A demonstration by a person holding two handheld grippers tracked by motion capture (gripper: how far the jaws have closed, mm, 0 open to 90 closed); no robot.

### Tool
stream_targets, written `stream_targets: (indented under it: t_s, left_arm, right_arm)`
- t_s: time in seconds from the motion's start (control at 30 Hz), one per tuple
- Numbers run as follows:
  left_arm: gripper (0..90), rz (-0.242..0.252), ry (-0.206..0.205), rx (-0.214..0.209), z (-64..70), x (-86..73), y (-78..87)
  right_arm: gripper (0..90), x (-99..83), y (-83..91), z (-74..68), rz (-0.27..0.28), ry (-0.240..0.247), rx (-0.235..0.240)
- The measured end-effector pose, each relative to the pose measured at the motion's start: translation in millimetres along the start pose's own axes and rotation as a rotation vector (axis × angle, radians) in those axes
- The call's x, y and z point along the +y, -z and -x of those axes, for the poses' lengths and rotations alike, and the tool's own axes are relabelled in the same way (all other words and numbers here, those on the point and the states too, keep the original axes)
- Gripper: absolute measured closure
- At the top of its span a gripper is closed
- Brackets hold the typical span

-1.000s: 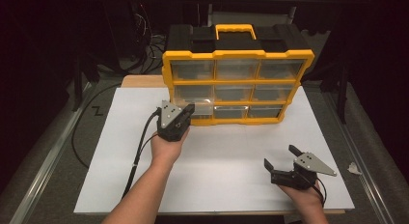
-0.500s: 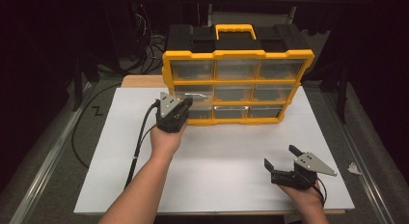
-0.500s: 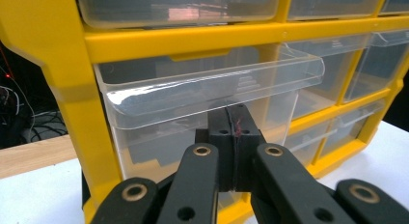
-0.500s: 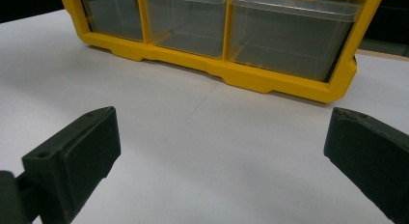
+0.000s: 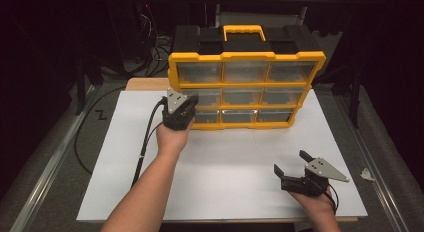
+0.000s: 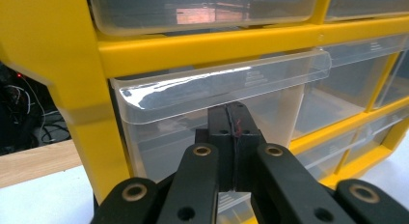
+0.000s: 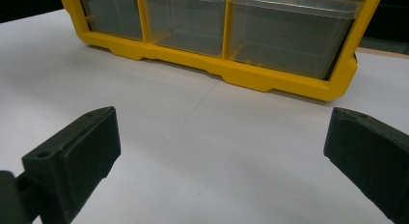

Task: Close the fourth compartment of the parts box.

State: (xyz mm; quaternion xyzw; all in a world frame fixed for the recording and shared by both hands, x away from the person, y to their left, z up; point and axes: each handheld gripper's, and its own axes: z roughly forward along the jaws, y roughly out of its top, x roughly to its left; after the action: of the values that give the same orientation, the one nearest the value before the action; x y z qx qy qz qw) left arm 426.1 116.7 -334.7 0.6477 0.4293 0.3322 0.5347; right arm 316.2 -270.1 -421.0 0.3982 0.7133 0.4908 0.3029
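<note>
While the yellow organizer [image 5: 245, 87] stands upright at the far side of the white bench [image 5: 225, 177], its clear bottom-left drawer [image 6: 217, 103] sits just ahead of the left hand-held gripper [image 6: 234, 120]. That gripper is clenched, its two black jaws pressed together with nothing visibly between them, the tips right below the drawer's protruding lip and close against its front. From above, the left hand-held gripper [image 5: 181, 111] meets the organizer's lower left corner. Well apart from the organizer, at the near right of the bench, the right hand-held gripper [image 5: 290, 164] rests released, jaws spread wide and empty, pointed toward the organizer's bottom row [image 7: 217, 26].
</note>
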Motion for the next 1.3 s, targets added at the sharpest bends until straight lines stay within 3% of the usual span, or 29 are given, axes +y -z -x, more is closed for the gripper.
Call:
stream_targets:
  t_s: [0.4, 0.6, 0.7, 1.07, 1.3]
  left_arm:
    - [89.7, -0.003, -0.004, 0.018, -0.9, 3.3, -7.1]
    - [89.6, -0.006, 0.024, 0.000, 0.2, 3.4, -6.1]
    - [89.6, -0.006, -0.015, -0.012, 4.0, 2.3, -2.0]
    - [89.5, 0.009, -0.010, -0.040, -1.7, -11.8, 28.0]
    - [89.4, -0.019, -0.012, -0.052, -15.2, -43.4, 57.1]
  right_arm:
    - [0.8, -0.3, 0.0, 0.5, 0.001, -0.004, -0.001]
    - [0.8, -0.5, -0.9, 0.1, -0.002, 0.001, 0.002]
    - [0.8, -0.6, -1.1, 0.3, -0.003, 0.000, 0.001]
    - [0.9, -0.3, 1.0, 0.1, 0.002, 0.000, 0.003]
    - [0.9, -0.1, 1.1, -1.4, -0.001, 0.005, 0.002]
